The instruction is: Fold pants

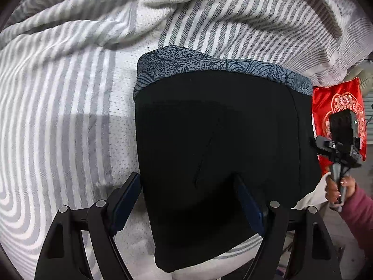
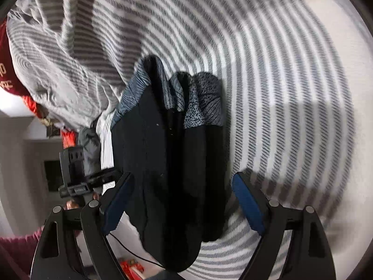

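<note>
Black pants [image 1: 221,140] lie folded on the striped bed sheet [image 1: 58,128], with a grey-blue patterned band [image 1: 209,63] along their far edge. My left gripper [image 1: 185,177] hovers open over the near left part of the pants; its left finger [image 1: 127,200] is over the sheet, its right finger [image 1: 249,203] over the cloth. In the right wrist view the pants [image 2: 163,163] run lengthwise, their patterned bands [image 2: 202,98] bunched at the far end. My right gripper [image 2: 182,176] stands open, straddling the near end. Neither gripper pinches cloth. Each gripper [image 1: 342,140] shows in the other's view [image 2: 74,175].
A rumpled striped blanket [image 1: 256,11] is heaped behind the pants. A red embroidered cushion [image 1: 338,102] sits at the bed's edge. A hand in a pink sleeve [image 1: 356,207] holds the right gripper's handle. Red items [image 2: 130,266] and a thin cable lie on the floor beside the bed.
</note>
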The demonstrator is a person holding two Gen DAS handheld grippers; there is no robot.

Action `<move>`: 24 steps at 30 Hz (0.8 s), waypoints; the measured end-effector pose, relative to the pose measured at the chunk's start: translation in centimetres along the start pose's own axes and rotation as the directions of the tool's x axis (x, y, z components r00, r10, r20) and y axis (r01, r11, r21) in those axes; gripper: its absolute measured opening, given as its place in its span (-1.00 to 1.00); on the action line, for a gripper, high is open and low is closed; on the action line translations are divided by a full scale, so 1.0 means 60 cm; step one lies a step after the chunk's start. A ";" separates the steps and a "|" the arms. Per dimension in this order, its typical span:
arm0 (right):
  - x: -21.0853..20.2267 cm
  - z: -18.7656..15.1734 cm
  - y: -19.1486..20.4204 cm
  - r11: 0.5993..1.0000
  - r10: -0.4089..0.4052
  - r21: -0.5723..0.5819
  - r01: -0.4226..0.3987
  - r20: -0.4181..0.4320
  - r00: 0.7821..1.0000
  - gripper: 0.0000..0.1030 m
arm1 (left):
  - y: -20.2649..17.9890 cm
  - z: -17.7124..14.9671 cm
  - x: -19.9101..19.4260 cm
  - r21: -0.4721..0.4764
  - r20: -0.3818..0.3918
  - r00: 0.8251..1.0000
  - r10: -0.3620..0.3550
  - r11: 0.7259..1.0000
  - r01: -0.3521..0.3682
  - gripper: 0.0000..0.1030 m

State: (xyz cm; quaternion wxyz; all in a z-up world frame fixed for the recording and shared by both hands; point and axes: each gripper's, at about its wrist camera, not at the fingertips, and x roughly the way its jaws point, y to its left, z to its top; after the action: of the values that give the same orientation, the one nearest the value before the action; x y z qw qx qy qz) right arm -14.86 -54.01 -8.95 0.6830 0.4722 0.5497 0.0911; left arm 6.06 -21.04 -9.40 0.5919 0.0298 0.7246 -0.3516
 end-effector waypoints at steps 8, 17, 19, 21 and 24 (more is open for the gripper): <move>0.044 0.023 0.012 0.999 0.034 -0.023 -0.036 -0.068 0.997 0.72 | 0.007 0.025 0.021 -0.018 -0.052 0.998 -0.023 1.000 0.022 0.84; 0.046 0.023 0.029 1.000 -0.015 0.018 0.016 -0.053 0.998 0.24 | -0.054 0.023 0.029 0.006 0.023 1.000 0.012 1.000 -0.012 0.62; 0.042 0.019 0.038 1.000 -0.010 0.018 0.010 -0.037 0.999 0.09 | -0.070 0.019 0.022 0.026 0.044 0.999 0.026 0.999 -0.027 0.45; 0.033 0.016 0.041 0.999 0.002 0.032 -0.001 -0.028 1.000 -0.02 | -0.088 0.015 0.018 0.043 0.061 0.997 0.045 0.998 -0.048 0.36; 0.024 0.011 0.052 0.999 0.019 0.034 -0.018 -0.010 1.000 -0.10 | -0.108 0.009 0.012 0.057 0.082 0.994 0.071 0.996 -0.076 0.29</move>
State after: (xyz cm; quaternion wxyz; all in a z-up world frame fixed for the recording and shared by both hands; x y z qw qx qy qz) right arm -12.53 -51.75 -7.63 0.6712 0.4882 0.5504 0.0907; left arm 3.32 -26.49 -6.99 0.6318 0.0599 0.6879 -0.3521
